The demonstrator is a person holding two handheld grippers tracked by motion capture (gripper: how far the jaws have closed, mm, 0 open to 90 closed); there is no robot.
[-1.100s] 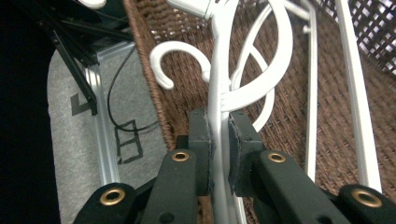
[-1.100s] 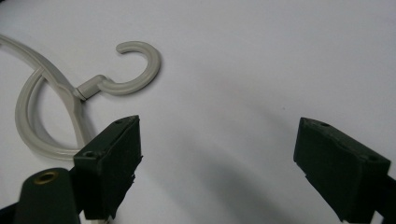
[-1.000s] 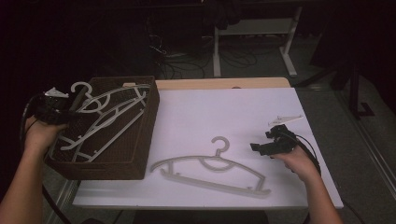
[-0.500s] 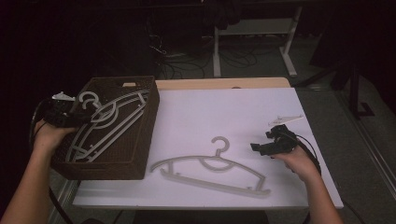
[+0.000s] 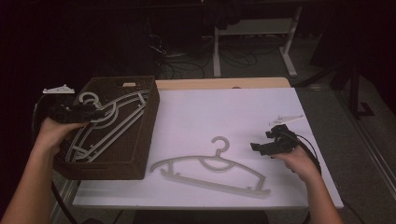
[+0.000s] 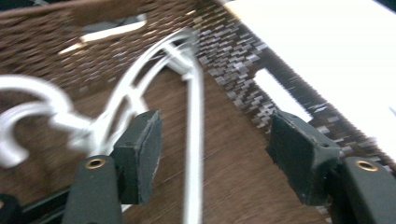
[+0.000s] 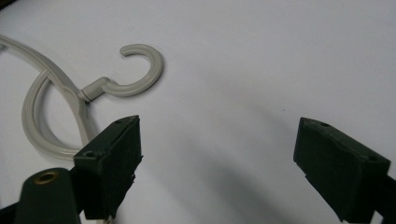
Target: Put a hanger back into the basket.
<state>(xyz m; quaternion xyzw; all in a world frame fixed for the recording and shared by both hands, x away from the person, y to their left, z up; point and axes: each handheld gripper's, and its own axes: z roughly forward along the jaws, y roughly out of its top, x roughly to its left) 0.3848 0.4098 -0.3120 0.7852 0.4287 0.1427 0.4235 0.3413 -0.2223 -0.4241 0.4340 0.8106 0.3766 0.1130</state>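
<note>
Two pale plastic hangers point(image 5: 105, 123) lie in the brown basket point(image 5: 140, 154).

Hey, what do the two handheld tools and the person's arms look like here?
Both tools, the left tool and the right tool, are black, each with two blocky dark jaws faced with flat pads, and brass-coloured rivets at the jaw bases. A pale grey three-cornered plate sits on top of each. Black cables trail from them. The forearms are bare, no sleeves showing.

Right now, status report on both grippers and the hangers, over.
Left gripper jaws just opened, hanger in basket released. Right gripper open, empty, beside hanger on table. Nothing in the way.
</note>
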